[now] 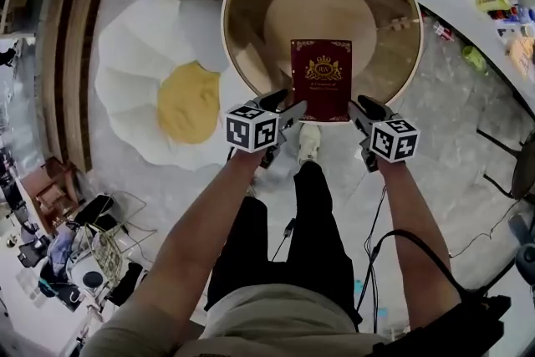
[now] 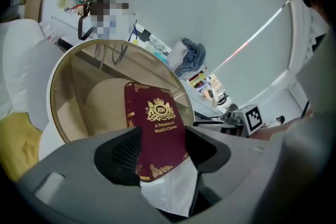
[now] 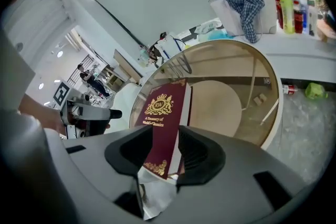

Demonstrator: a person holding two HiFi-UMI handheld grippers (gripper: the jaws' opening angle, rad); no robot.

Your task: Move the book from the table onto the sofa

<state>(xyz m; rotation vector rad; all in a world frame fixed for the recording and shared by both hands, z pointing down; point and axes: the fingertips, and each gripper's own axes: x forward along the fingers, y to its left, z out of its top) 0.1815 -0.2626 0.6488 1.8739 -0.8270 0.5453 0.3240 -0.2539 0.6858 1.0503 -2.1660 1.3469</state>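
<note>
- Glass round table (image 1: 251,4) in the head view carries the book (image 1: 321,79) at its near edge, cover up; egg-shaped sofa (image 1: 138,88), I judge, lies left.
- Left gripper view: left gripper (image 2: 163,157) gapes wide, book's near end between the jaws, unpressed. Cover reads "RW", "A Treasury of World's Classics".
- Right gripper view: right gripper (image 3: 170,157) likewise agape. Best to pinch both near corners evenly and lift level.

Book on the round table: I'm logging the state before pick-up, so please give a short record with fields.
book: dark red, gold crest, flat on the round glass table, cover up
left gripper: open, at the book's near left corner, holding nothing
right gripper: open, at the book's near right corner, holding nothing
task status: book not yet lifted
</note>
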